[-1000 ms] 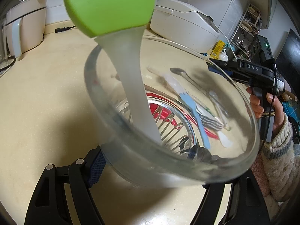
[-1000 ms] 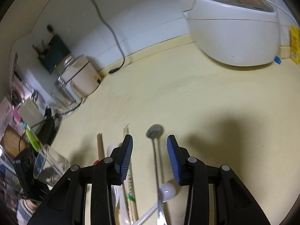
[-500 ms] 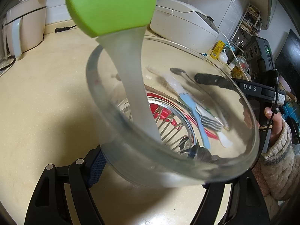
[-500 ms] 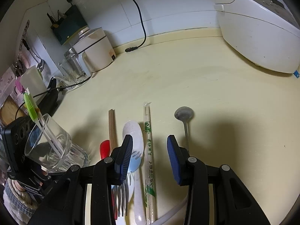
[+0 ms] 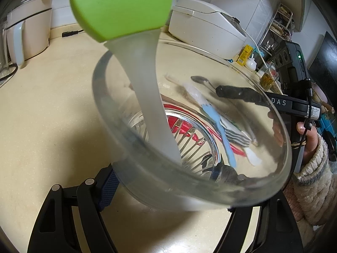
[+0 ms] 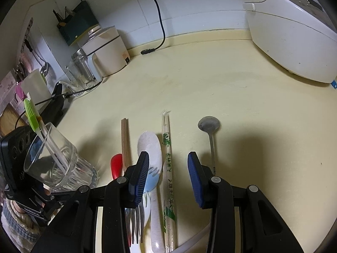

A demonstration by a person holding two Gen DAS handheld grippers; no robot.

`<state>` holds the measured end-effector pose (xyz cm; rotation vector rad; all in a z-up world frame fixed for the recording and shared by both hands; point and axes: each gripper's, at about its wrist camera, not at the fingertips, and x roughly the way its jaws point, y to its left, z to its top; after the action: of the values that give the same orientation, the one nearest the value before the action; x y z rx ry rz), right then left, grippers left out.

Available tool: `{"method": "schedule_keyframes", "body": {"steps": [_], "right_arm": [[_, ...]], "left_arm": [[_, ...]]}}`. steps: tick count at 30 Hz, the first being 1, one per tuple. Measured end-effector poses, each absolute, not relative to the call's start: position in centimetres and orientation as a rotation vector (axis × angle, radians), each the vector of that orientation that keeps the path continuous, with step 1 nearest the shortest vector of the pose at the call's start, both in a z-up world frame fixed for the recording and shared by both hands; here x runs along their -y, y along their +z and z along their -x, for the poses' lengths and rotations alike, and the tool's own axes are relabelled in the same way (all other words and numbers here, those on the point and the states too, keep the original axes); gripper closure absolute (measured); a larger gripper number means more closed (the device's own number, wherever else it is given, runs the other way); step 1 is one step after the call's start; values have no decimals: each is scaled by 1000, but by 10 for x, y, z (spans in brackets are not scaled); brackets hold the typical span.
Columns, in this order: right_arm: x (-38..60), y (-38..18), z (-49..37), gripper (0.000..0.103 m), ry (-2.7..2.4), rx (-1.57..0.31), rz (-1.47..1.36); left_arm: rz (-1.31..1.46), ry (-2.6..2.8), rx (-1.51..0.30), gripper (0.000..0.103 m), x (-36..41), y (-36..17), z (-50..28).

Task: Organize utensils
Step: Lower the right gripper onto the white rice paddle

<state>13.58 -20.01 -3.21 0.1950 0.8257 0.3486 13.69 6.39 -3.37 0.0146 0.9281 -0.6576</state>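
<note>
My left gripper point(image 5: 168, 196) is shut on a clear glass point(image 5: 147, 181), tilted, with a green-headed brush point(image 5: 122, 6) leaning in it. In the right wrist view the same glass point(image 6: 52, 164) is at the lower left. My right gripper point(image 6: 166, 168) is open above a row of utensils on the counter. Wrapped chopsticks point(image 6: 168, 158) lie between its fingers, untouched. To the left lie a white spoon point(image 6: 150, 145), a blue fork point(image 6: 150, 181), a metal fork point(image 6: 134, 225), wooden chopsticks point(image 6: 125, 141) and a red spoon point(image 6: 117, 164). A metal spoon point(image 6: 209, 125) lies to the right.
A white rice cooker point(image 6: 294, 33) stands at the back right. A kettle point(image 6: 105, 50) and a glass jug point(image 6: 82, 69) stand at the back left, with a loose cable plug point(image 6: 147, 51) by the wall. A person's sleeved hand point(image 5: 311, 168) holds the right gripper.
My right gripper has swung left and rolled. The metal spoon was between its fingers before; now the wrapped chopsticks are. The left gripper and glass have kept still.
</note>
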Motion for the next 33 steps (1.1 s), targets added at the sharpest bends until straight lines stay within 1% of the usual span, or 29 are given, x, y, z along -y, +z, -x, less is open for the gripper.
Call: {"method": "schedule_keyframes", "body": {"steps": [9, 13, 16, 19, 24, 33], "right_arm": [[194, -31, -142, 64, 370, -829, -202], [195, -16, -164, 64, 394, -838, -318], [197, 2, -177, 64, 438, -781, -407], [193, 3, -177, 64, 389, -739, -333], [181, -19, -175, 64, 371, -808, -190], [152, -34, -172, 63, 349, -815, -34]], "left_arm": [[-17, -656, -928, 22, -63, -33, -136], [-8, -663, -929, 21, -63, -33, -136], [-20, -658, -929, 21, -62, -33, -137], [-32, -653, -928, 21, -59, -33, -135], [-17, -659, -929, 21, -60, -33, -136], [-17, -660, -928, 20, -61, -34, -136]]}}
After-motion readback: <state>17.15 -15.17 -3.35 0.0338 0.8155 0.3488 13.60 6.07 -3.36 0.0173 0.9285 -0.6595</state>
